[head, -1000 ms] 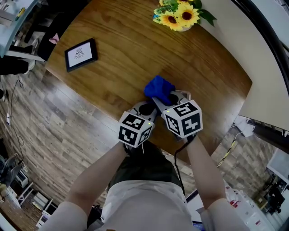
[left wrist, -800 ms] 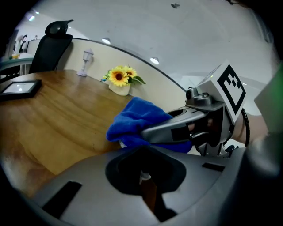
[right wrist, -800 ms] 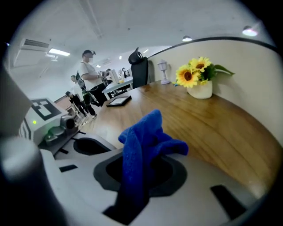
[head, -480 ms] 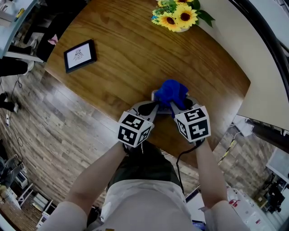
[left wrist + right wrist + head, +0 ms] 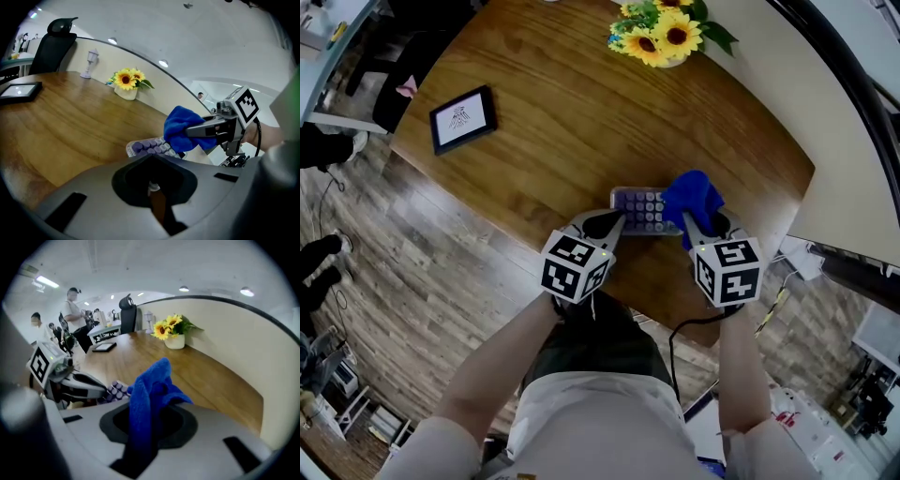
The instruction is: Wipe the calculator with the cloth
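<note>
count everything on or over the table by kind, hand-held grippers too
calculator: 1
blue cloth: 1
sunflower pot: 1
black-framed tablet: 1
small white lamp: 1
hand-held gripper: 2 (left hand-held gripper, right hand-held gripper)
total: 7

The wooden table (image 5: pixel 553 122) bears a tablet (image 5: pixel 462 117), sunflowers (image 5: pixel 661 33) and a calculator (image 5: pixel 642 211).

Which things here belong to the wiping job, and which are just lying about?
In the job: calculator, blue cloth in the right tool, left tool on the calculator.
Lying about: tablet, sunflowers.
</note>
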